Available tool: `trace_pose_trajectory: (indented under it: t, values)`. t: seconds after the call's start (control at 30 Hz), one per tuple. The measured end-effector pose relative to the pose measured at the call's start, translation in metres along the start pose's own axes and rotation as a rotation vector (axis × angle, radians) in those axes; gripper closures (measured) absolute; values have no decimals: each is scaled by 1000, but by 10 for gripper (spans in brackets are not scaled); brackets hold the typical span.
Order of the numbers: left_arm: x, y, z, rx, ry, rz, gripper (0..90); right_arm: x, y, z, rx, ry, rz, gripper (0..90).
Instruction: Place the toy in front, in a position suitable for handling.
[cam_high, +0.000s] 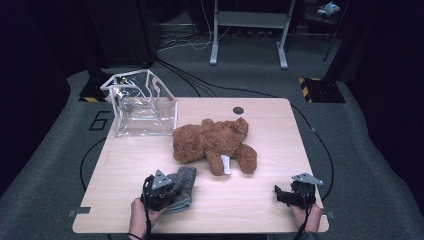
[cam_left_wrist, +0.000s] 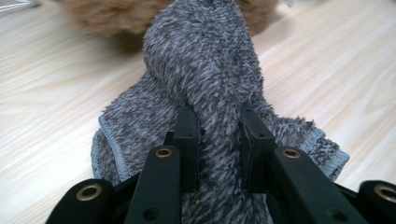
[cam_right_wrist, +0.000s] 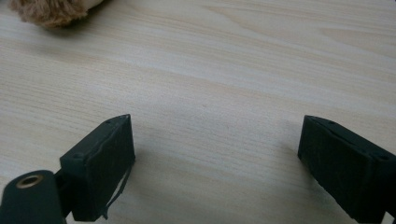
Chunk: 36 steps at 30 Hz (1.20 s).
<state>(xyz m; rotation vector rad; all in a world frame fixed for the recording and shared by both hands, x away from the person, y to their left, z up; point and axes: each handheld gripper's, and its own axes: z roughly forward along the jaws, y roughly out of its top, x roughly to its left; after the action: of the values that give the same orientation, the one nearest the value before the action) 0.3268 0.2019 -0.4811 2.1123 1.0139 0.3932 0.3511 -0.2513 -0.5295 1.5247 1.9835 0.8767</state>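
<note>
L gripper (cam_left_wrist: 218, 126) pinching grey sock (cam_left_wrist: 205, 65); R gripper (cam_right_wrist: 215, 154) wide, low over table (cam_right_wrist: 224, 70).

each hand carries black tongs, the left tongs (cam_high: 167, 189) and the right tongs (cam_high: 281, 194), built of matte angular links with brass-ringed screw holes, flat rectangular pads (cam_right_wrist: 103, 163), a grey three-cornered plate on top and a thin black cable trailing toward six o'clock.
</note>
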Motion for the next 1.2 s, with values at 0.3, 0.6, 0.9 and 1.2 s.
trace_pose_trajectory:
  t: [0.3, 0.6, 0.9, 1.2]
  values:
    - [-31, 11, 24, 14, -73, 57, 721, 0, 0, 0, -1, -1, 3, 101]
    - [-60, 22, 53, 46, -147, 97, 710, 0, 0, 0, -1, -3, 3, 101]
    - [-68, 27, 64, 96, -134, 105, 439, 0, 0, 0, 1, -8, 12, 102]
    - [-39, 23, 33, 63, -62, 51, 161, 0, 0, 0, 2, -12, 12, 101]
